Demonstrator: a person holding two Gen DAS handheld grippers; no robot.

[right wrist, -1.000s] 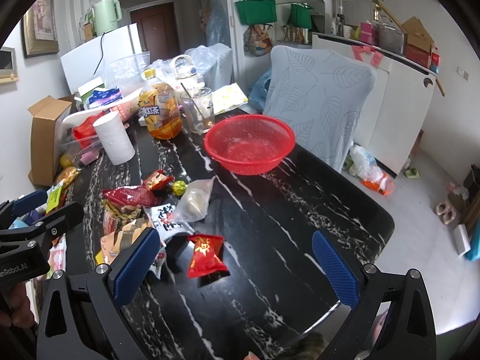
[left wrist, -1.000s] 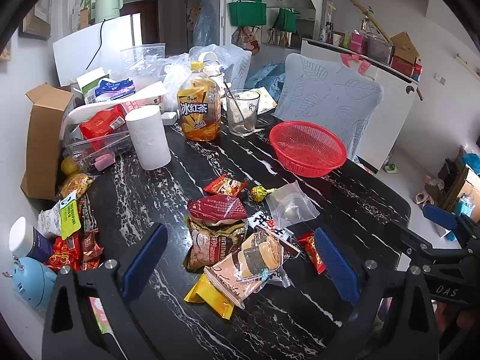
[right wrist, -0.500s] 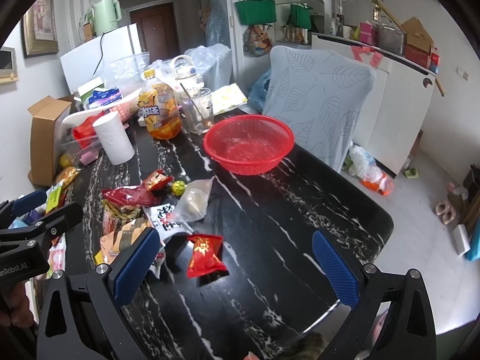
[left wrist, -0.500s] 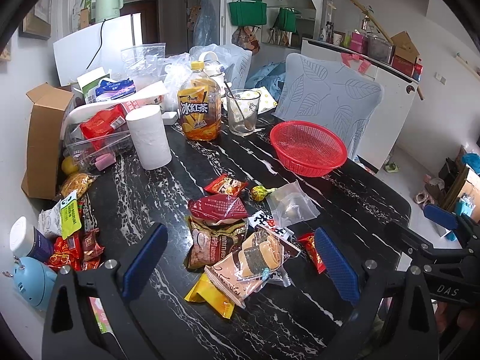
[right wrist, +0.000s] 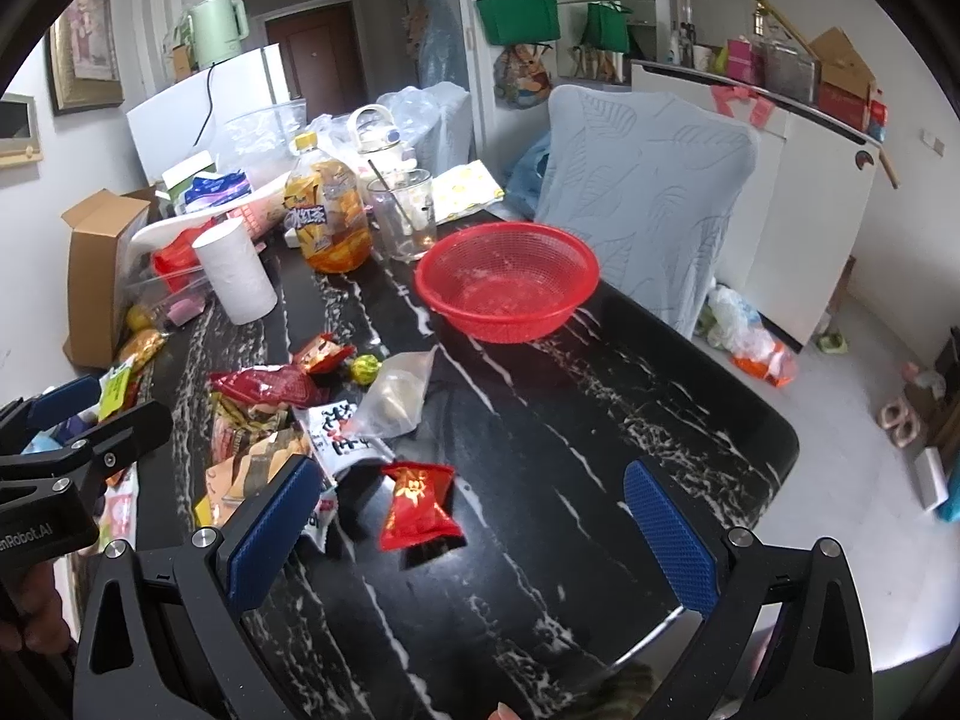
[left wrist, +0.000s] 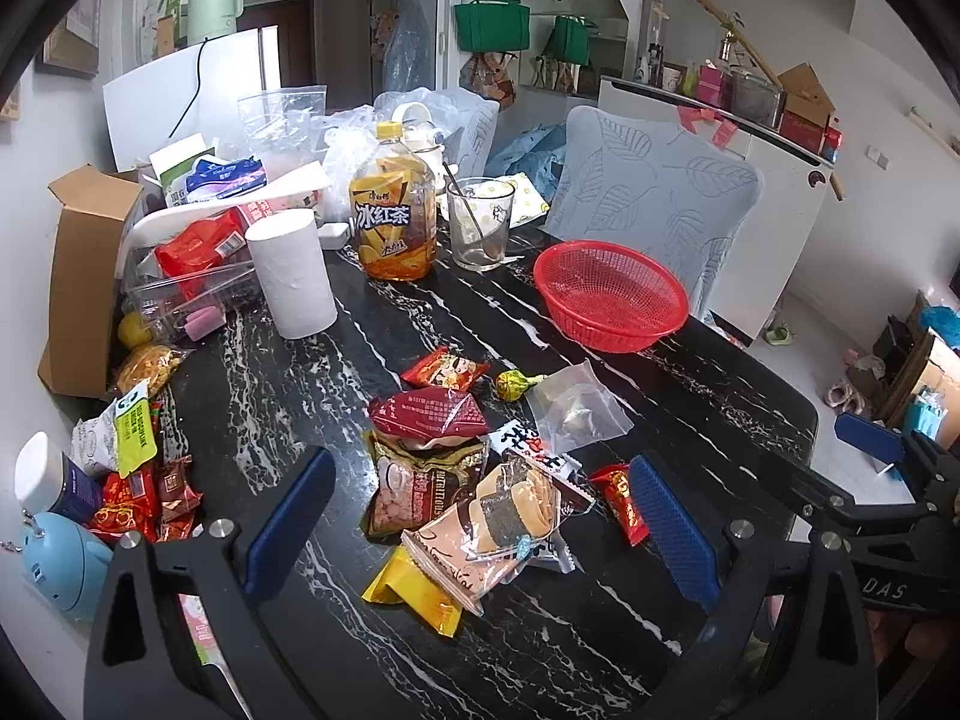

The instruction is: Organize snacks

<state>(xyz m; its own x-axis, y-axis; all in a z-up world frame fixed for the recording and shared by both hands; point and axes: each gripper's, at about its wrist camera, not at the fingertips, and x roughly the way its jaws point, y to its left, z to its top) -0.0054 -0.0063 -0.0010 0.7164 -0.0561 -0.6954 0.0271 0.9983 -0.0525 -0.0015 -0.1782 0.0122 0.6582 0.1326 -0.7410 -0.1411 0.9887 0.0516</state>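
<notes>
A pile of snack packets [left wrist: 456, 468] lies on the black marble table [left wrist: 690, 396], just beyond my open, empty left gripper [left wrist: 480, 510]. It holds a dark red bag [left wrist: 426, 414], a sandwich packet [left wrist: 492, 528] and a clear bag [left wrist: 576, 408]. A small red packet [right wrist: 420, 495] lies apart, between the fingers of my open, empty right gripper [right wrist: 474, 516], a little above the table. An empty red basket [right wrist: 507, 282] stands at the far right; it also shows in the left wrist view [left wrist: 609, 294].
An iced-tea bottle [left wrist: 393, 222], a glass with a spoon [left wrist: 480, 225], a paper roll [left wrist: 291, 273], a clear tub and a cardboard box [left wrist: 84, 276] crowd the far left. More packets [left wrist: 132, 480] lie at the left edge. A chair [right wrist: 648, 192] stands behind the basket.
</notes>
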